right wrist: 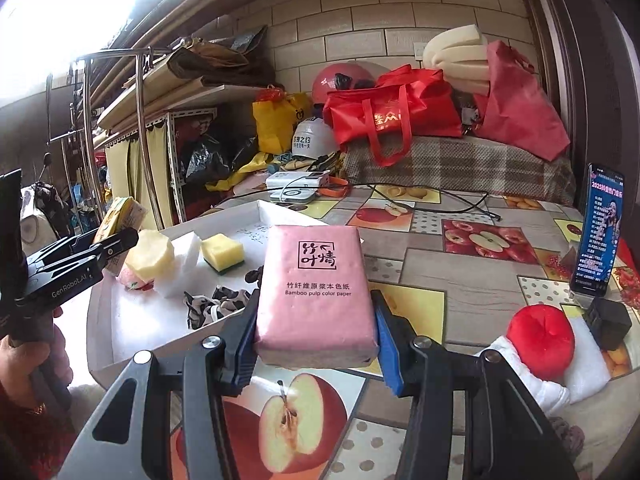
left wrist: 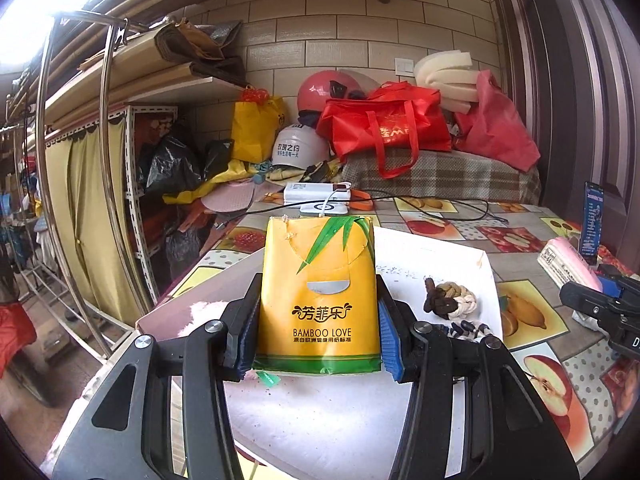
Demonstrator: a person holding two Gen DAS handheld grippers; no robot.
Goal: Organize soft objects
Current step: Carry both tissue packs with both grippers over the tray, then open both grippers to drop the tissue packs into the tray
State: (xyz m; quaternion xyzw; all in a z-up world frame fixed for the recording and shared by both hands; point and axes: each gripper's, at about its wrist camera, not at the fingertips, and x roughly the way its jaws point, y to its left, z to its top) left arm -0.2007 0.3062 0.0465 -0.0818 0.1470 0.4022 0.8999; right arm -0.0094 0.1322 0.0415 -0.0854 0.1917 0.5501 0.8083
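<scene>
My left gripper is shut on a yellow tissue pack marked BAMBOO LOVE, held over a white tray. A brown and white braided knot and a black and white scrunchie lie in the tray to the right of it. My right gripper is shut on a pink tissue pack, just right of the tray, above the fruit-print tablecloth. In the right wrist view the tray also holds a yellow sponge, white foam and a pale yellow foam piece.
A red plush ball on white cloth lies at the right front. A phone stands upright near the right edge. White chargers with cables sit at the table's back, before red bags and helmets. A metal rack stands left.
</scene>
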